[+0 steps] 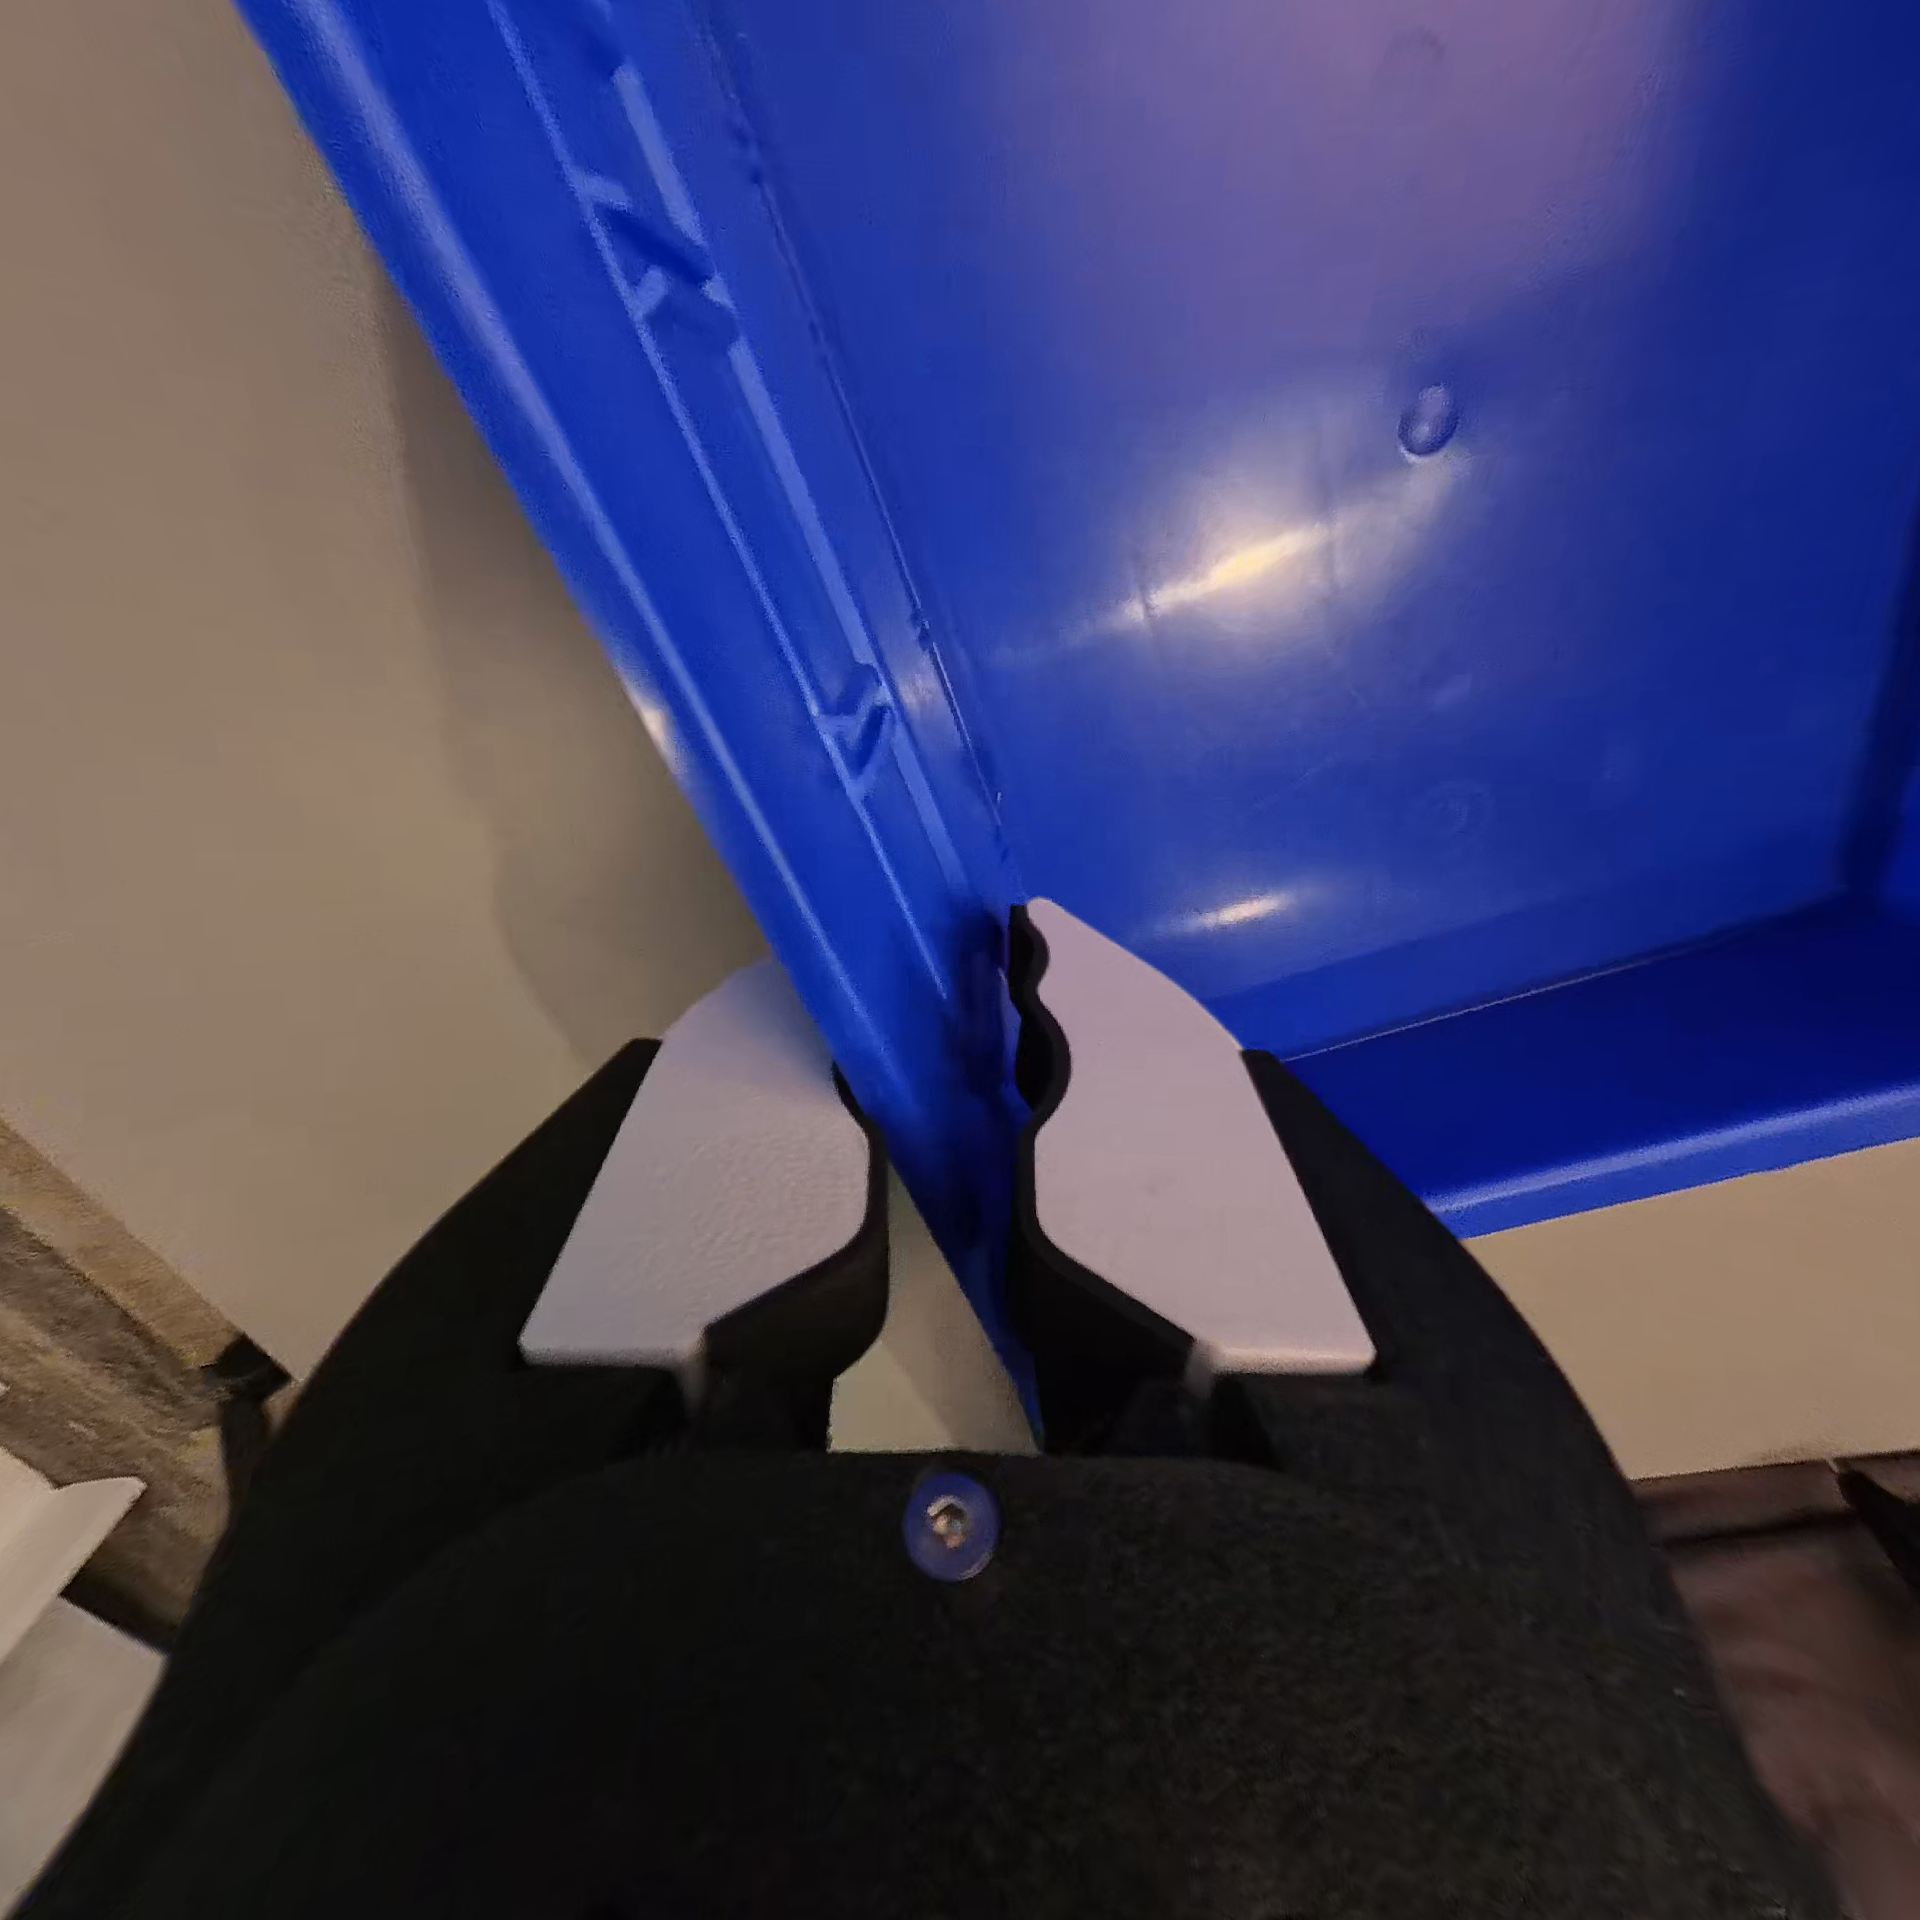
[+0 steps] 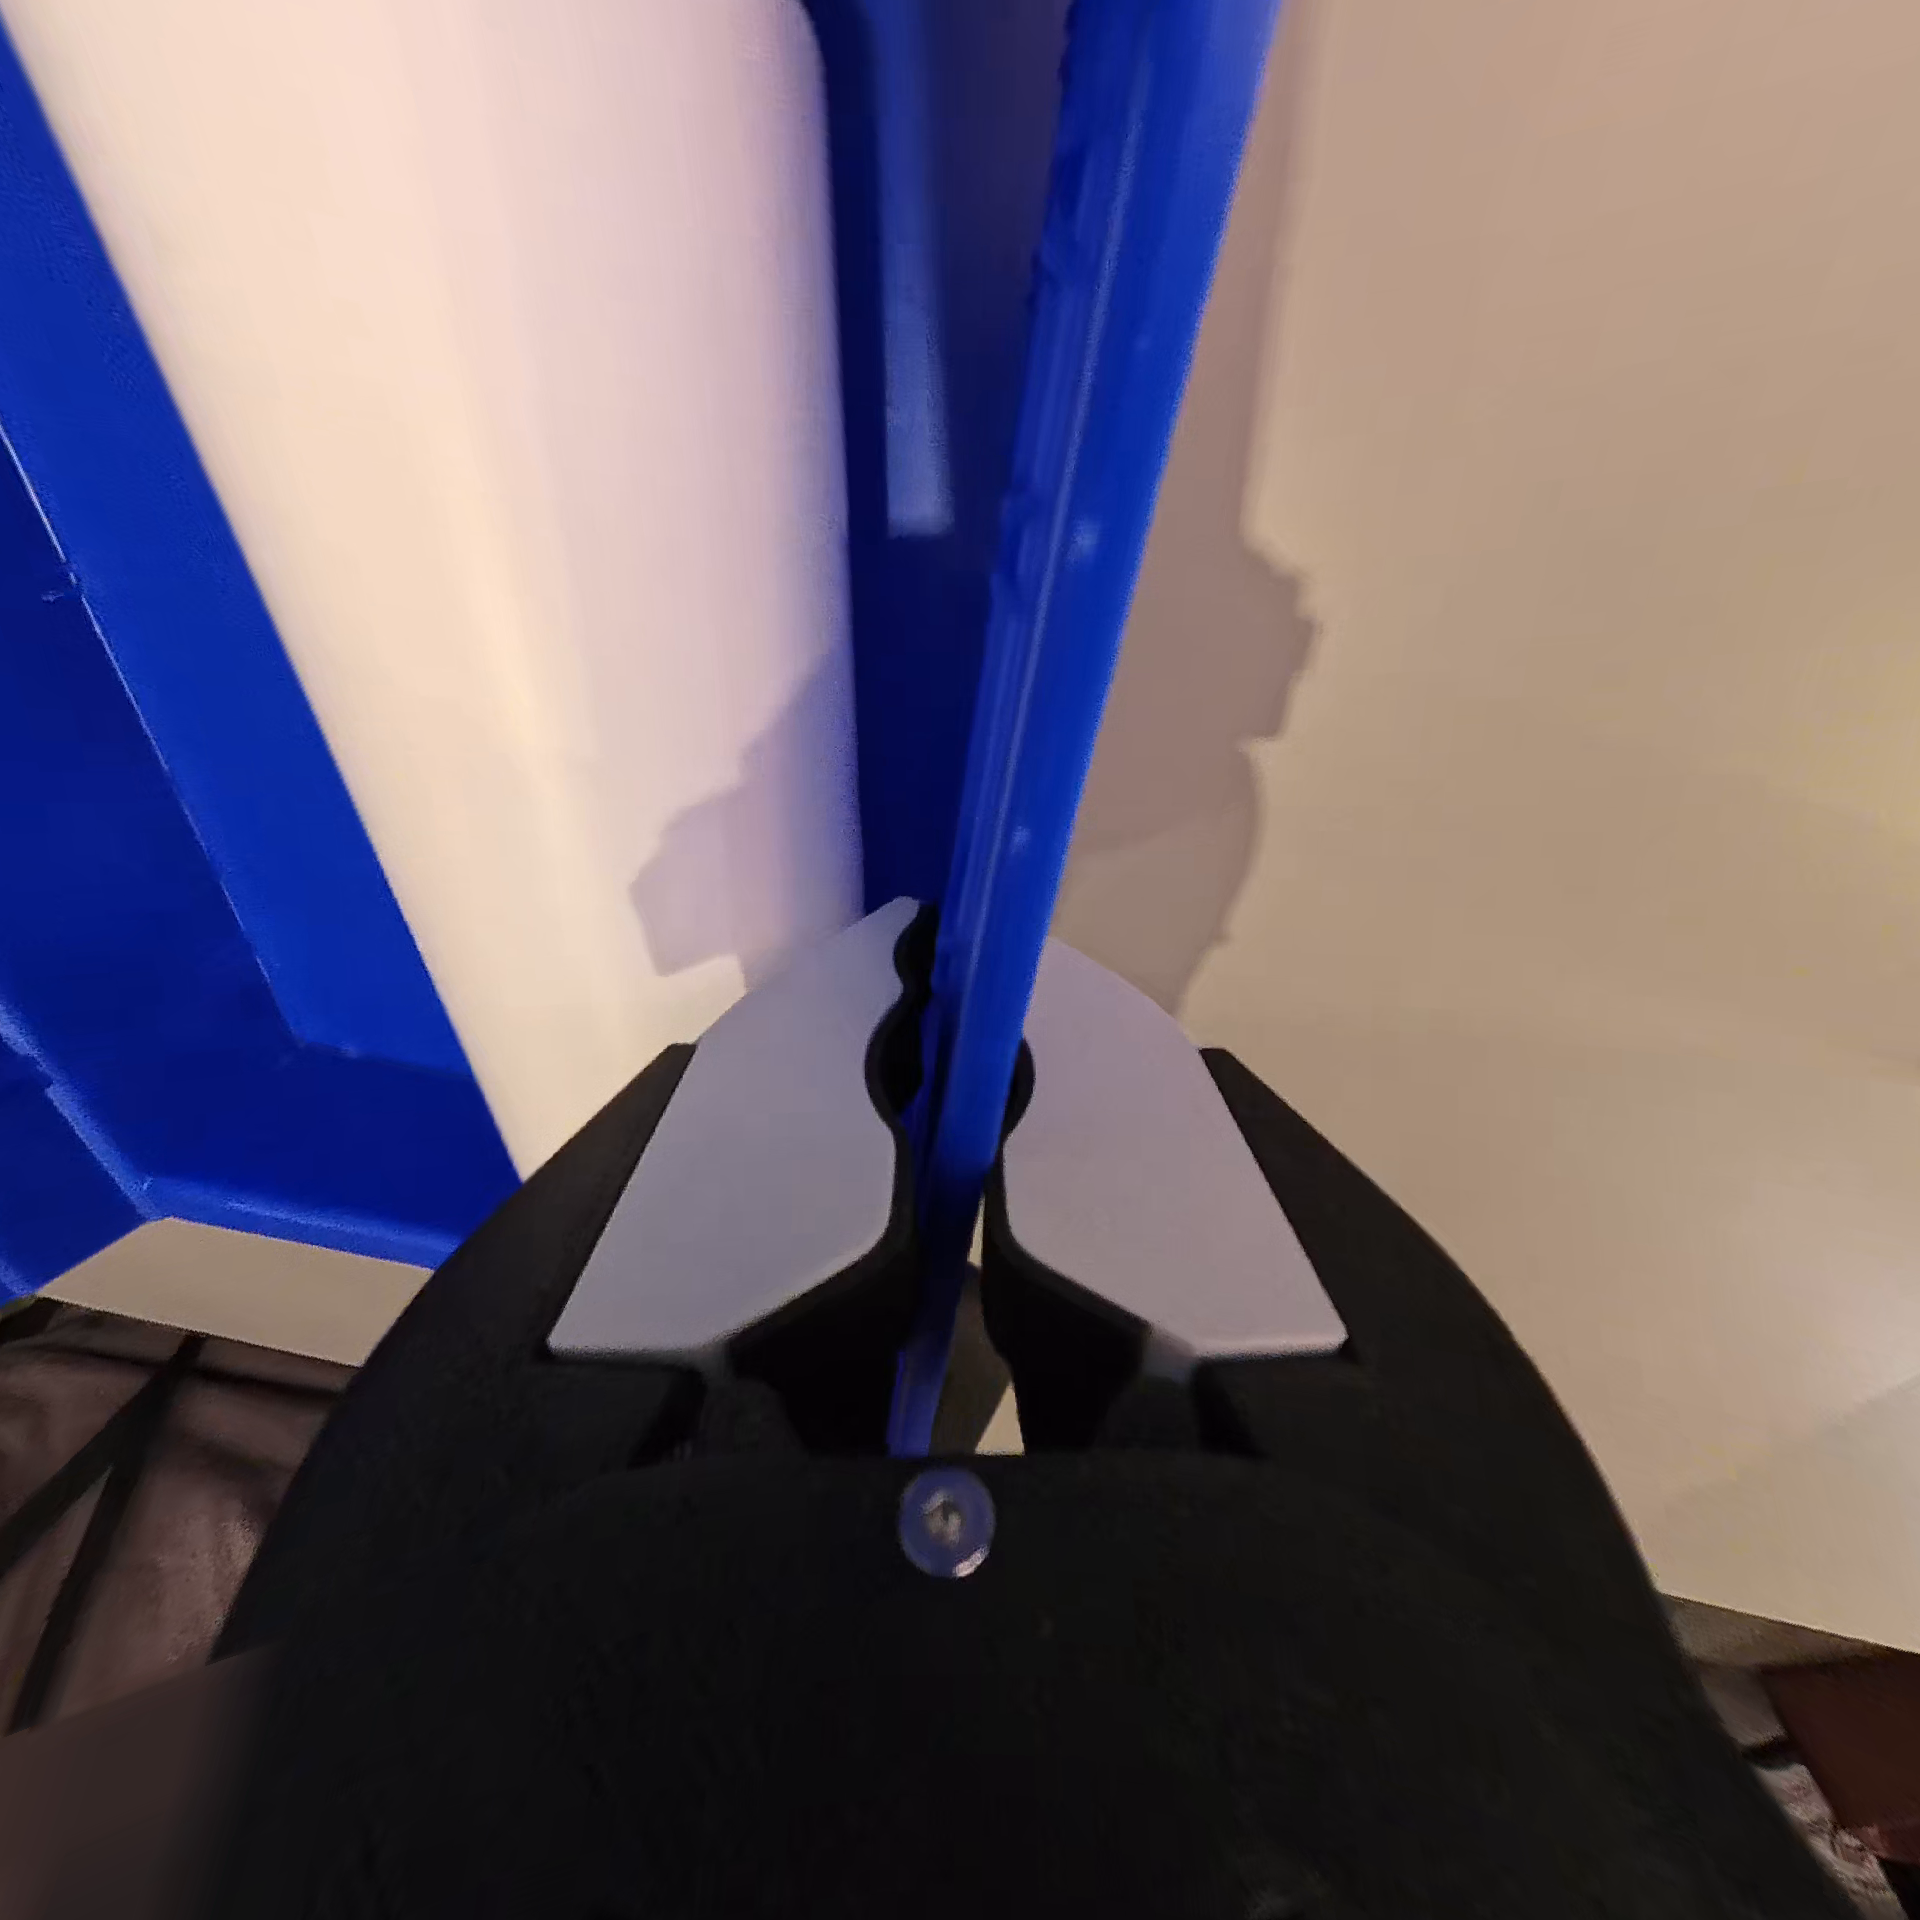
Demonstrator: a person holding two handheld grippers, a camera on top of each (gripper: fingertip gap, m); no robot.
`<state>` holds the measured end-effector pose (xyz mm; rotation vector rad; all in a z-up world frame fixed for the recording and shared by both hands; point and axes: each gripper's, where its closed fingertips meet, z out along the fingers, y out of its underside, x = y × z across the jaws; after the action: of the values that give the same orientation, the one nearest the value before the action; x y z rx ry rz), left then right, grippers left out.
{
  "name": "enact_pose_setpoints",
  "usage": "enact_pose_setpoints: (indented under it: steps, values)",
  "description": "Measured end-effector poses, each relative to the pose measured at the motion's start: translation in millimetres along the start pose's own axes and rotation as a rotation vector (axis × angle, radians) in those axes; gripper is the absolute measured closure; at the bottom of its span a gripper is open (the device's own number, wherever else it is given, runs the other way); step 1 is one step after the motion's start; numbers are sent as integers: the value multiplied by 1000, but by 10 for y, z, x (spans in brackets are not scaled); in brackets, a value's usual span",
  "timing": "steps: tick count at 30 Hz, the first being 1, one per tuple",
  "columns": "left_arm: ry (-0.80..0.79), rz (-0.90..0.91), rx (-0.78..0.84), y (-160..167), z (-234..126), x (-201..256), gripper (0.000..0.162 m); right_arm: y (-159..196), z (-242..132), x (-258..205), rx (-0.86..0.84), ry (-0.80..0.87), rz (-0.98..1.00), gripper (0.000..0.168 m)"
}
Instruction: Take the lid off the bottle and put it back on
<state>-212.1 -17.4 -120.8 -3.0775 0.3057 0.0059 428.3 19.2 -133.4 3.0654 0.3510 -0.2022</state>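
left gripper (image 1: 940, 1049): i have it clamped on the left wall of a blue bin (image 1: 1351, 520), one finger (image 1: 727, 1132) outside the wall, the other inside, jaws narrow with only the wall between them.
bin, left view: the ribbed rim runs from the jaws up toward the top left; the smooth blue floor fills the right of my view, with glare patches and a small round dimple; the near wall crosses at the lower right.
table (image 1: 260, 623): pale beige surface, showing left of the bin and under its near edge; the bin sits by the table's near edge, with dark floor beyond.
right gripper (image 2: 966, 1039): i have it clamped on the bin's right wall, one finger (image 2: 769, 1143) inside, the other outside, jaws narrow on the thin blue rim that runs straight up from them.
bottle (image 2: 468, 520): a large pale body inside the bin, just left of the gripped wall, filling the upper left of my right view; i cannot tell whether it touches the wall.
lid: i cannot see it in either view.
table, right view: bare beige to the right of the bin, carrying the gripper's shadow.
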Motion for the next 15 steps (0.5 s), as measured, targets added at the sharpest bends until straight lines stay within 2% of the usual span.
enact_pose_setpoints:
  steps: [4,12,15]
  values:
    - [-72,63,-17,-77,6,271,134,-34,33,-254,-11,0,-14,160]
    - [-86,166,-21,-111,16,843,132,37,113,-848,-40,-31,-93,158]
    - [-124,231,-29,-89,22,984,123,75,128,-975,-67,-37,-92,157]
